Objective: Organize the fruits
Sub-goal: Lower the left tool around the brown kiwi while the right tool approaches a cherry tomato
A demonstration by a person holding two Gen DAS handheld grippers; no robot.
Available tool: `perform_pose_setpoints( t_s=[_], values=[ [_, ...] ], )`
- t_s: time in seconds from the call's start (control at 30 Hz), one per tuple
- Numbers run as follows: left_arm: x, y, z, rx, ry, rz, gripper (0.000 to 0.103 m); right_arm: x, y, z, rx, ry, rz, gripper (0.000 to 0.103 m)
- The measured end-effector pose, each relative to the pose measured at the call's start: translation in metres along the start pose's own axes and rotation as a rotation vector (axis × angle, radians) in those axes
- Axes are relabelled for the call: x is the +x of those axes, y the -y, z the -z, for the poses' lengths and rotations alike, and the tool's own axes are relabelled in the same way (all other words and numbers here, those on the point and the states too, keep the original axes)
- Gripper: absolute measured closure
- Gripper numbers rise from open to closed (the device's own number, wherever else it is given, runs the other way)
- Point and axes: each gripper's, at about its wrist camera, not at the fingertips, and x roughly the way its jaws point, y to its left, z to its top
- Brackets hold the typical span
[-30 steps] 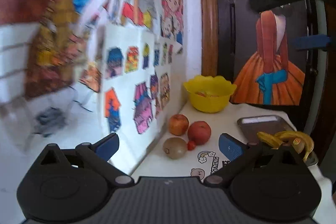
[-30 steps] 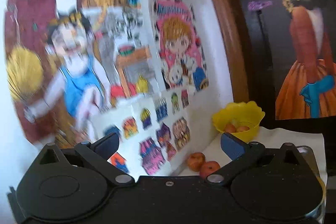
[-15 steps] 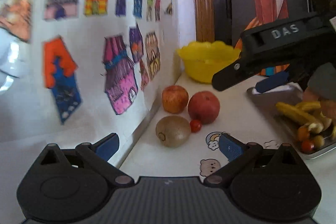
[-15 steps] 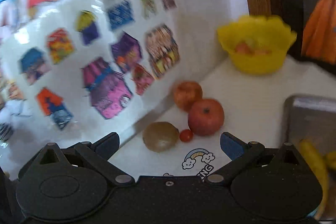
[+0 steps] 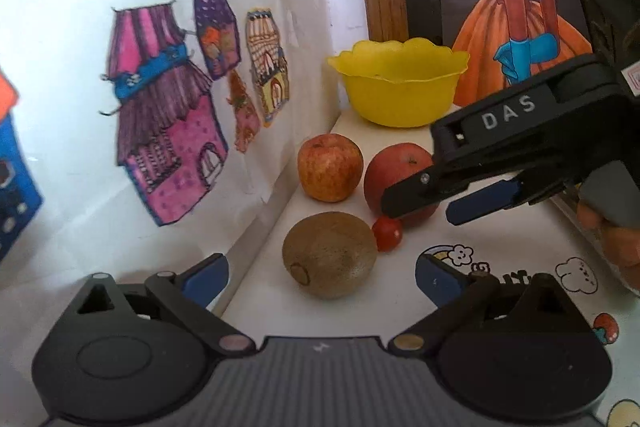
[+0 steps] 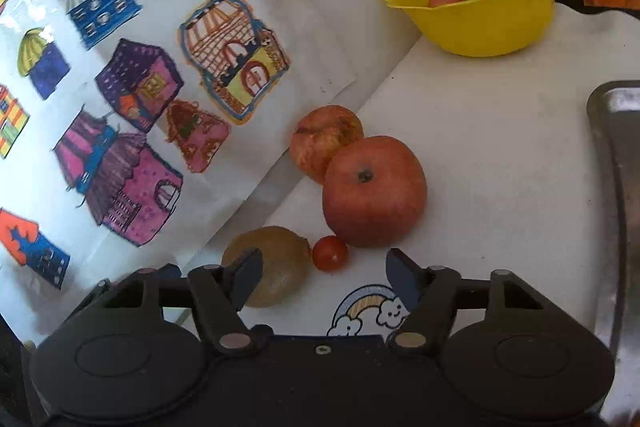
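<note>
Here the white table point(image 6: 500, 155) runs along a wall covered in coloured drawings of houses point(image 5: 168, 147). At its far end sits a yellow bowl point(image 6: 480, 23) with some fruit pieces inside. A metal tray point(image 6: 612, 163) lies along the right edge. Near the wall rest two apples, the redder apple point(image 6: 374, 191) just in front of the paler apple point(image 6: 320, 139), then a kiwi point(image 5: 330, 255) and a cherry tomato point(image 6: 330, 253) beside it. The right gripper point(image 6: 324, 275) hangs over the tomato, its jaws closing with nothing gripped. The left gripper point(image 5: 320, 273) is spread wide and empty, facing the kiwi.
</note>
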Motion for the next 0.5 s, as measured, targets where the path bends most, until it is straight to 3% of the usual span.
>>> perform_pose_setpoints(
  t_s=[0.5],
  values=[
    [0.022, -0.001, -0.005, -0.008, -0.044, 0.007, 0.011, 0.021, 0.002, 0.002, 0.051, 0.003, 0.0, 0.051]
  ],
)
